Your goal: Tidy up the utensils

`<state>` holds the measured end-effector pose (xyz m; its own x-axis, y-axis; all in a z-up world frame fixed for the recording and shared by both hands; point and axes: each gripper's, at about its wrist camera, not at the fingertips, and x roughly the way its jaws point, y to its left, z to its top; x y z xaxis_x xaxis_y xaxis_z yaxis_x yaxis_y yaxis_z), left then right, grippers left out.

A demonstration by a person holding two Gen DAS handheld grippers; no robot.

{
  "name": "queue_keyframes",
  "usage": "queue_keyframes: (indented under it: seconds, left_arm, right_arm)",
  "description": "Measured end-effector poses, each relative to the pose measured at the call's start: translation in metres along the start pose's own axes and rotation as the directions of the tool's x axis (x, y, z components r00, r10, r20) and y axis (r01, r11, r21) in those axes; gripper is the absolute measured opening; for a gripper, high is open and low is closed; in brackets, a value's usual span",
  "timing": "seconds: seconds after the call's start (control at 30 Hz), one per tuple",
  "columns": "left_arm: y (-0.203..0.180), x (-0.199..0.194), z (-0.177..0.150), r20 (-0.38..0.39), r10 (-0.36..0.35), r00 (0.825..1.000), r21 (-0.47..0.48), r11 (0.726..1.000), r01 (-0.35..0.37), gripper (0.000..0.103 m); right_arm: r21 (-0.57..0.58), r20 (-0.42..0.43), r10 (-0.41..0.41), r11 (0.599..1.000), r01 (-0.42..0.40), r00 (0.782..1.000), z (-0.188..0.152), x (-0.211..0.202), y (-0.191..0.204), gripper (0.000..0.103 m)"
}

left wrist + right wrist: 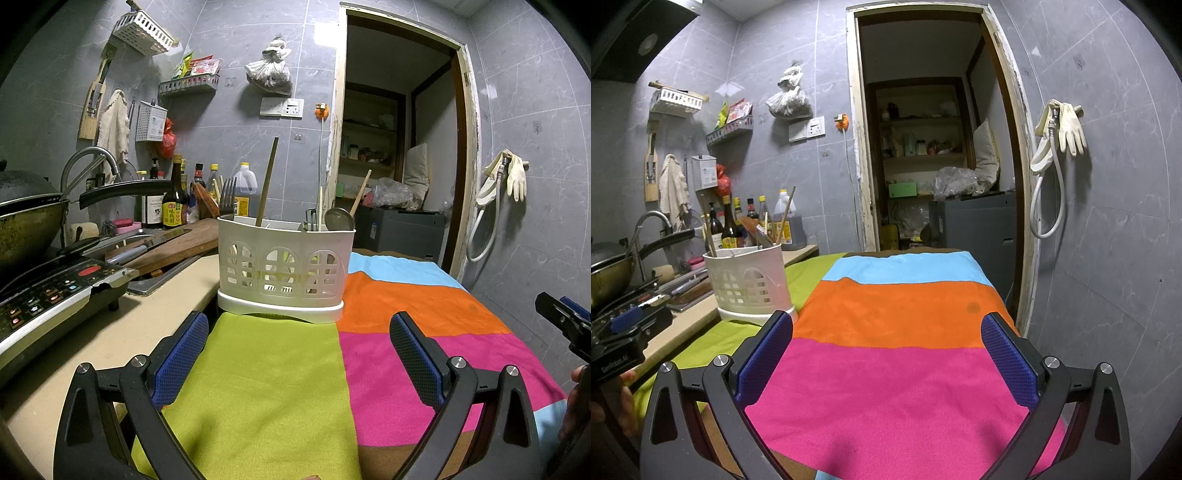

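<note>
A white plastic utensil caddy point(282, 273) stands on the striped cloth point(406, 306), straight ahead of my left gripper point(299, 332). It holds a fork point(227, 195), a metal ladle point(339, 218), a long wooden stick point(267, 181) and chopsticks point(320, 203). My left gripper is open and empty, a short way in front of the caddy. My right gripper point(886, 332) is open and empty over the orange and pink stripes of the cloth point(905, 314). The caddy point(750, 286) stands to its left.
An induction cooker point(51, 295) and a wok point(26, 218) sit at the left. A cutting board with a knife point(162, 240) lies over the sink. Sauce bottles point(173, 199) line the wall. A doorway point(399, 147) opens behind. The right gripper shows at the left wrist view's right edge point(565, 317).
</note>
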<state>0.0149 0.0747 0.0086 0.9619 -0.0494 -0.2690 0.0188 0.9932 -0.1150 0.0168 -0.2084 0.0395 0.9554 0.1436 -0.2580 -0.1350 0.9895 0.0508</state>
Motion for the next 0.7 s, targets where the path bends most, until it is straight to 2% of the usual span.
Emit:
queue_keyframes:
  seconds: [0.7]
  left_arm:
    - [0.0016, 0.0012, -0.0026, -0.004, -0.005, 1.000, 0.003, 1.000, 0.005, 0.097]
  right_arm:
    - [0.002, -0.003, 0.000, 1.000, 0.000, 1.000, 0.0002, 0.0000, -0.0003, 0.103]
